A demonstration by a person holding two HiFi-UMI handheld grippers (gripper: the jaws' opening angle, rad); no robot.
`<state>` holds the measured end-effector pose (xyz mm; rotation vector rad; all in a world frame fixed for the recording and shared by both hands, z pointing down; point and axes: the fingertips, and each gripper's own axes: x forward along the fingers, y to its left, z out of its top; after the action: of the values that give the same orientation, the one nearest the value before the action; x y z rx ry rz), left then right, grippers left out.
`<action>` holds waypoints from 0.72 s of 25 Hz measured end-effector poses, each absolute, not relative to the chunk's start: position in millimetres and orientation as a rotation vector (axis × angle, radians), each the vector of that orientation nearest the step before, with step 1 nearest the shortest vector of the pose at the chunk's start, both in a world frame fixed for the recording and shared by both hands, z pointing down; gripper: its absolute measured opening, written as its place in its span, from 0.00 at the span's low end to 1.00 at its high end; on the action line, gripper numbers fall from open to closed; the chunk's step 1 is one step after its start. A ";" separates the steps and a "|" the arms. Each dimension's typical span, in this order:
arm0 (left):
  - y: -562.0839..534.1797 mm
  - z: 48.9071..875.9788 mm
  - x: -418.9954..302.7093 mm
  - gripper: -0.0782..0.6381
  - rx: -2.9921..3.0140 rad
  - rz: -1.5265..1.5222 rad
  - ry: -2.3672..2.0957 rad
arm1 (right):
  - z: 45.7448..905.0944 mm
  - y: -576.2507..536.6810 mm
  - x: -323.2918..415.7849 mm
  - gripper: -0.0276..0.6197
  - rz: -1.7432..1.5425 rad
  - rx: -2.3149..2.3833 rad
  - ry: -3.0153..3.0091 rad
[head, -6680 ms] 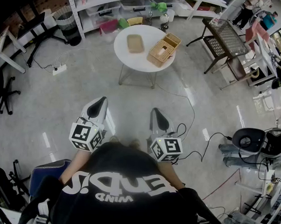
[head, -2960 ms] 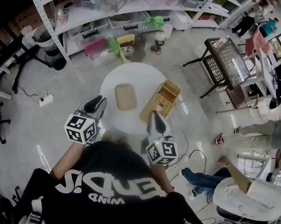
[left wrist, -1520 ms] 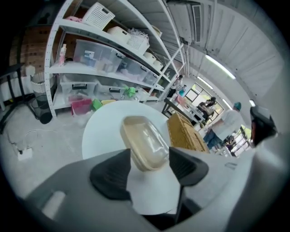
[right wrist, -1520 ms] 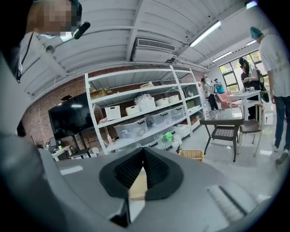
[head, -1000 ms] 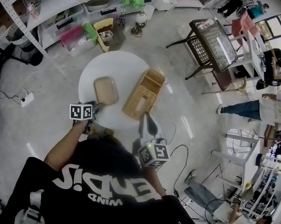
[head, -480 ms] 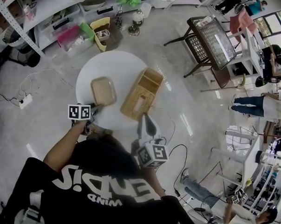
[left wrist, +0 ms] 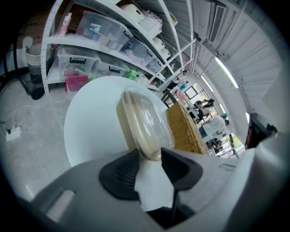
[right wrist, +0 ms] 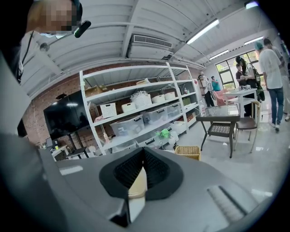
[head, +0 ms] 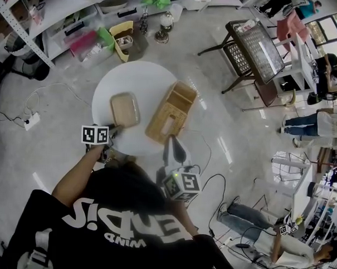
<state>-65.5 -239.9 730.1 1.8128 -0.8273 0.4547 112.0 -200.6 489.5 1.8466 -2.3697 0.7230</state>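
A tan container with a clear lid [head: 125,109] lies on the round white table [head: 142,78], left of a long wicker basket [head: 170,112]. My left gripper [head: 113,132] is at the table's near edge, right at the container's near end. In the left gripper view the container [left wrist: 142,123] fills the middle. Its near end sits just at the tips of my left gripper [left wrist: 152,165], whose jaws stand apart around it. My right gripper [head: 173,146] hovers by the near end of the basket, holding nothing. In the right gripper view my right gripper [right wrist: 143,156] has its jaws together.
White shelving with bins and clear boxes [head: 79,18] stands behind the table. A dark glass-topped side table [head: 259,43] is at the right. Cables [head: 212,155] lie on the glossy floor near my feet. People [head: 319,124] stand at the far right.
I have walked up to the round table. My left gripper has moved in to the container's near end and its jaws have narrowed. The right gripper stays shut by the basket.
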 end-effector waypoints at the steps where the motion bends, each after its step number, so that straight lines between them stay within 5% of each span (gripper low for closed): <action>1: -239.8 729.5 -65.8 0.32 1.815 0.458 -0.829 | 489.2 -200.3 111.9 0.04 0.722 1.844 -2.372; 18: -234.2 723.9 -79.2 0.30 1.839 0.542 -0.920 | 488.0 -195.3 110.0 0.04 0.720 1.840 -2.401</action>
<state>-79.2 -234.2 723.9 1.8394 -0.9196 0.5419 110.0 -195.3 488.0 1.8400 -2.4013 0.7197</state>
